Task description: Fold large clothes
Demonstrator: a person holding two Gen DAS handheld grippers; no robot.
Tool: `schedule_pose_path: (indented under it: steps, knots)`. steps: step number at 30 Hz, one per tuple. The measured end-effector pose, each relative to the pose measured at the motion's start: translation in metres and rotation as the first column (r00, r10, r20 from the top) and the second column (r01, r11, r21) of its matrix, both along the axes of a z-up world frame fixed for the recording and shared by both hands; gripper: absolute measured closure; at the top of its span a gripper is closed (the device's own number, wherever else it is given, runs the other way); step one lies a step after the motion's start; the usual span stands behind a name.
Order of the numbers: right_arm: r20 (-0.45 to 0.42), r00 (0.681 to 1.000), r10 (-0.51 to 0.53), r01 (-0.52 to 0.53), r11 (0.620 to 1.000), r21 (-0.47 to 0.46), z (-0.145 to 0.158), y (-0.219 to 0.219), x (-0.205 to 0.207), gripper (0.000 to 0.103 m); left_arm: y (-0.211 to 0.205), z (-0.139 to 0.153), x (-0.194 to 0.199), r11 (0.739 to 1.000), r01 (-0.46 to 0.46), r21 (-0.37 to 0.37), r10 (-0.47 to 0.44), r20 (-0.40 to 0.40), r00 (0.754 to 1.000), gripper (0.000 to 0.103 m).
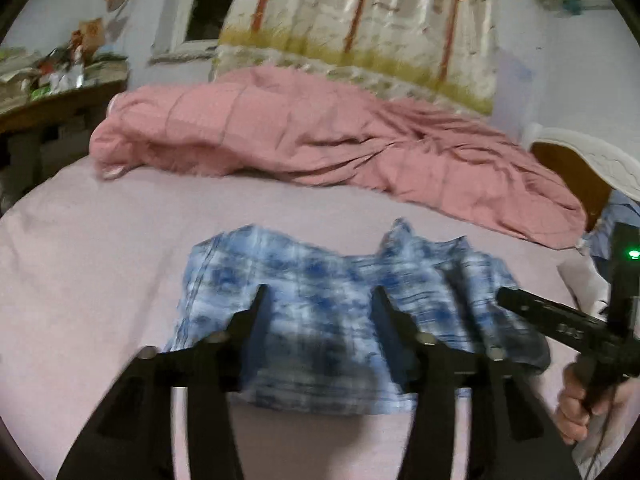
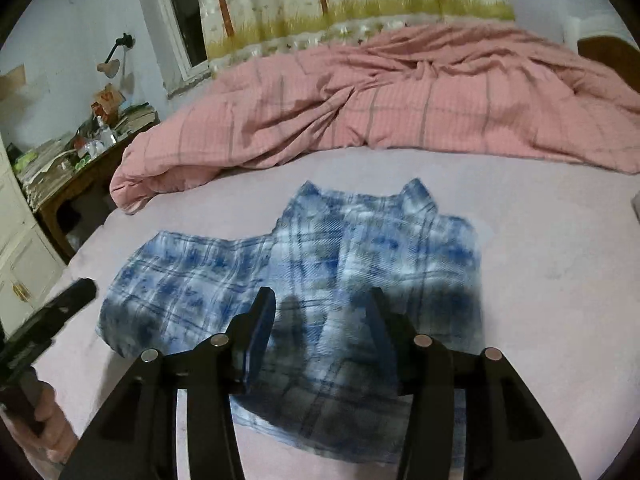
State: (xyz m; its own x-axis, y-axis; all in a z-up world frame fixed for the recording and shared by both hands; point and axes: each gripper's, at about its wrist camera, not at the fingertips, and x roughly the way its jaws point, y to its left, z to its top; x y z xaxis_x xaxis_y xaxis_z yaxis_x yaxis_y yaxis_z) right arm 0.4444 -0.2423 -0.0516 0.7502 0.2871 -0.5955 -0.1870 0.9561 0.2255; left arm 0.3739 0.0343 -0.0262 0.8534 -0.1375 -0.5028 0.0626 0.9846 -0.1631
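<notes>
I see the bed [image 1: 120, 240] filling both views, its pale pink sheet bare around the work area; a rumpled pink checked duvet [image 1: 304, 136] is heaped across the far side, below a curtain [image 1: 360, 20] printed with tree trunks and grass. A cluttered wooden desk [image 2: 80, 168] stands at the left edge of the bed with a wall lamp [image 2: 114, 58] above it. The blue-and-white plaid shirt [image 2: 320, 264] lies partly folded on the sheet near me, collar points toward the duvet, one side spread out flat to the left in the right wrist view, well apart from the duvet. My left gripper [image 1: 320, 300] hangs over the shirt's near half, jaws apart, cloth showing under the gap but nothing pinched. My right gripper [image 2: 322, 300] hangs over the shirt's near edge, jaws also apart, its shadow dark on the plaid, pads not pressing any fabric that I can see. In the left wrist view the right tool comes in from the right edge, a hand [image 1: 580, 404] wrapped round its handle, green light [image 1: 634, 255] on. Frames slightly blurred
</notes>
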Motion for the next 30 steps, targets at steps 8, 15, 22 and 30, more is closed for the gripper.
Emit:
schedule_pose_path:
  steps: [8,15,22,30]
  knots:
    - [-0.173,0.977,0.128,-0.143,0.987,-0.079,-0.018,0.027,0.007,0.052,0.009,0.001,0.005,0.998,-0.064,0.019,0.065,-0.036,0.997,0.002]
    - [-0.247,0.959,0.138,-0.139,0.99,0.013,-0.022,0.017,0.008,0.048,0.039,-0.03,0.032,0.989,-0.147,-0.033,0.139,-0.187,0.973,0.001]
    - [-0.078,0.996,-0.048,0.043,0.997,-0.065,0.023,-0.012,-0.018,0.048,0.048,-0.044,0.038,0.984,-0.146,-0.106,0.114,-0.257,0.96,0.001]
    - [-0.159,0.97,-0.186,0.173,0.981,-0.092,0.01,-0.062,0.003,0.048,0.037,-0.06,0.049,0.987,-0.156,0.036,0.159,-0.303,0.94,0.001]
